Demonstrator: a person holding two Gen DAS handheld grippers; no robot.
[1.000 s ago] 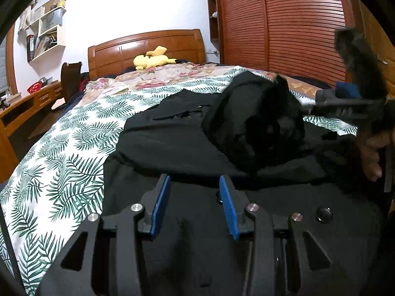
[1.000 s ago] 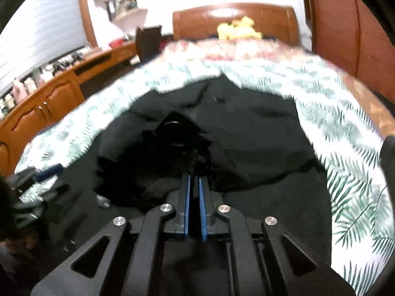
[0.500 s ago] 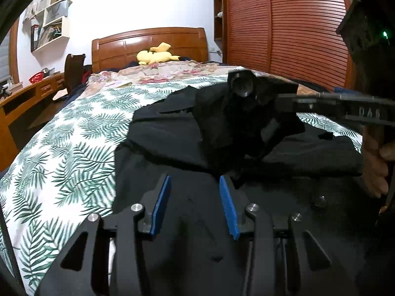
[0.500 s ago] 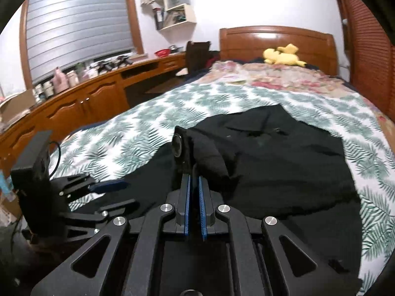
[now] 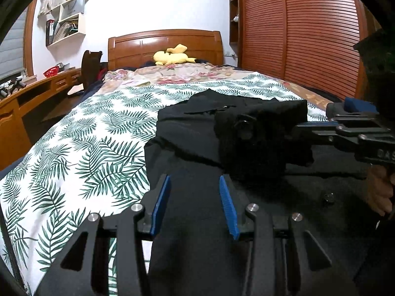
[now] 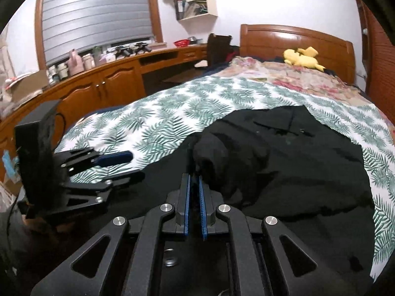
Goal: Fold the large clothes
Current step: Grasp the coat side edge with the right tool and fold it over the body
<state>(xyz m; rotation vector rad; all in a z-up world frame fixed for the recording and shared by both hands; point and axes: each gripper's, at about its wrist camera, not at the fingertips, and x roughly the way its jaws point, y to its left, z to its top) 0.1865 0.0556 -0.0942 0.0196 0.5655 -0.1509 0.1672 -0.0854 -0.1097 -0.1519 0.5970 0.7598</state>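
A large black garment [image 5: 197, 133] with round buttons lies spread on the bed; it also shows in the right wrist view [image 6: 308, 153]. My right gripper [image 6: 194, 180] is shut on a bunched fold of the black garment [image 6: 212, 150] and holds it lifted above the rest of the cloth. From the left wrist view the right gripper [image 5: 303, 125] reaches in from the right with the fold [image 5: 256, 133] hanging from it. My left gripper [image 5: 195, 182] is open and empty, low over the garment's near part; it also shows in the right wrist view [image 6: 128, 165].
The bed has a white cover with green fern leaves [image 5: 98, 143]. A yellow plush toy [image 5: 172, 55] lies by the wooden headboard [image 5: 165, 44]. A wooden desk and cabinets [image 6: 111, 83] run along the left. A slatted wardrobe [image 5: 308, 37] stands on the right.
My right gripper has carried the held fold across the garment toward the left side of the bed. My left gripper has stayed open and shifted a little.
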